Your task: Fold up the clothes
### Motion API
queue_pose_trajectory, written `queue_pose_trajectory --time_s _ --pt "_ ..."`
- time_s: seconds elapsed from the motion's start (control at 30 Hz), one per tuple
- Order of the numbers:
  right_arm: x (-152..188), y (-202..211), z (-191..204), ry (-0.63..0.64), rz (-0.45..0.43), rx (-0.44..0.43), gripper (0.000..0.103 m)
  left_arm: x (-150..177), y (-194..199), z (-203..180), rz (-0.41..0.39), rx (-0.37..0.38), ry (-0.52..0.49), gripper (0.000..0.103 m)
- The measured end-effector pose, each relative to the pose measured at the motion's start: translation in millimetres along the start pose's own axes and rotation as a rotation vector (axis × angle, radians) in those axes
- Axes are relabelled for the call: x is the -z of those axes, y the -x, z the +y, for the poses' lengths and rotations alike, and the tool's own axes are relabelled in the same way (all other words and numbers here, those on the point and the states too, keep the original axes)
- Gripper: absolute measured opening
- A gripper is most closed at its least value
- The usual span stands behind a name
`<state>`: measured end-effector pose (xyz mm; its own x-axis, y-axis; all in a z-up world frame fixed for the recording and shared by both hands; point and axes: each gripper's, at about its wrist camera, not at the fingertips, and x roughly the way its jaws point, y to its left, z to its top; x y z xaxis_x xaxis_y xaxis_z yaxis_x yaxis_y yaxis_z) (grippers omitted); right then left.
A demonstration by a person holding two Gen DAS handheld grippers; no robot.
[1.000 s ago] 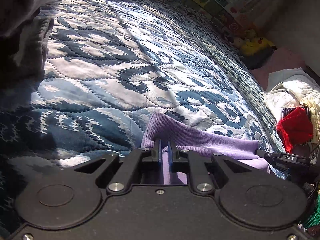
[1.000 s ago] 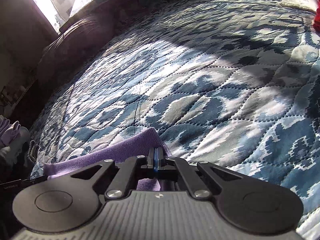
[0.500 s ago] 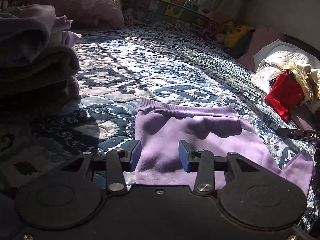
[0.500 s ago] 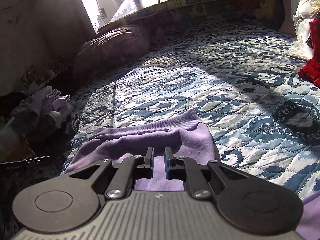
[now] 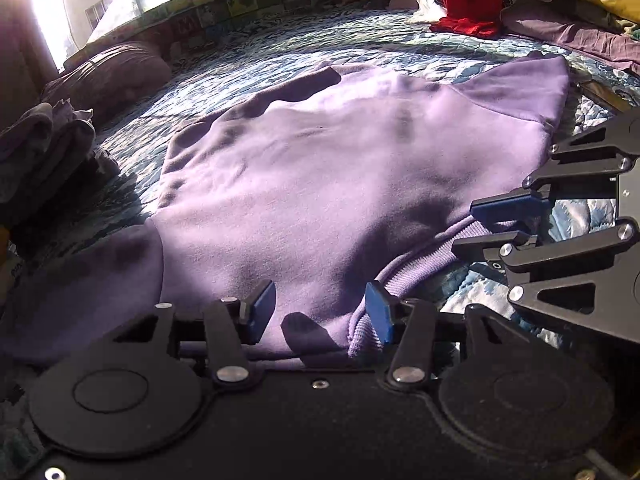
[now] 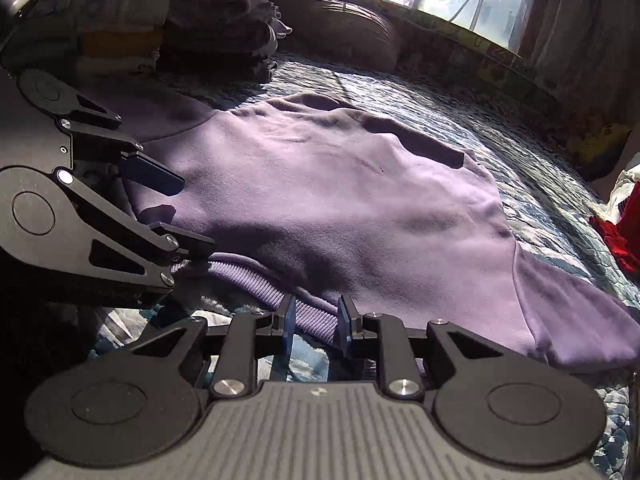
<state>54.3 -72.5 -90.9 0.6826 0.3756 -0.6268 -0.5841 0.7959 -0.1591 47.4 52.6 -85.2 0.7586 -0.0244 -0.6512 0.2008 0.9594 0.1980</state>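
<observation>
1. Lying flat now, the purple sweatshirt (image 5: 340,184) is spread across the blue patterned quilt (image 5: 280,52); a second ago both grippers pinched its hem, and they have since let go.
2. Left gripper (image 5: 318,316) hangs with its fingers wide over the near ribbed hem; right gripper (image 6: 316,322) has a narrower gap, holding nothing.
3. Folded clothes (image 6: 216,36) sit stacked at the far left, with a red garment (image 5: 470,0) in the heap at the far right.
4. Sunlit fabric looks smooth, sleeves out sideways.
</observation>
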Motion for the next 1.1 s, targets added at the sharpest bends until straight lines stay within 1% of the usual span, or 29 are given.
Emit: queue_pose_trajectory --time_s 0.03,0.07,0.1,0.13,0.2,0.33,0.4,0.47,0.63,0.67,0.77,0.9,1.03,1.1 --pt "4 4 -7 -0.055 -0.010 -0.013 0.041 -1 7 1 -0.026 0.023 0.040 0.051" --pt "8 8 -14 -0.110 -0.019 -0.025 0.041 1 4 0 -0.003 0.031 0.080 0.056" --pt "12 13 -20 -0.165 -0.029 -0.038 0.041 9 -5 -3 0.040 0.025 0.080 0.059" --pt "16 17 -27 -0.220 -0.038 -0.050 0.039 16 -14 -7 0.083 0.018 0.078 0.060" --pt "24 25 -41 -0.331 -0.058 -0.076 0.039 20 -7 -15 0.057 -0.008 0.072 0.062" --pt "40 42 -68 -0.551 -0.096 -0.126 0.039 18 14 -13 0.033 0.030 0.178 0.062" --pt "50 46 -85 -0.658 -0.113 -0.127 0.039 20 20 -13 0.036 0.032 0.203 0.062" --pt "61 46 -103 -0.764 -0.120 -0.123 0.040 20 24 -16 0.038 0.032 0.201 0.062" --pt "77 37 -129 -0.897 -0.127 -0.106 0.040 17 30 -23 0.034 0.048 0.201 0.063" --pt "81 35 -133 -0.923 -0.127 -0.100 0.040 16 31 -24 0.033 0.058 0.214 0.063" --pt "86 30 -141 -0.973 -0.136 -0.083 0.040 15 29 -20 0.046 0.088 0.273 0.063" --pt "86 20 -148 -0.992 -0.162 -0.060 0.041 0 23 -15 0.051 0.106 0.302 0.063" --pt "83 6 -157 -1.006 -0.191 -0.037 0.041 -33 15 -10 0.030 0.137 0.315 0.063" --pt "86 0 -161 -1.018 -0.192 -0.029 0.041 -54 8 -12 0.014 0.150 0.298 0.063"
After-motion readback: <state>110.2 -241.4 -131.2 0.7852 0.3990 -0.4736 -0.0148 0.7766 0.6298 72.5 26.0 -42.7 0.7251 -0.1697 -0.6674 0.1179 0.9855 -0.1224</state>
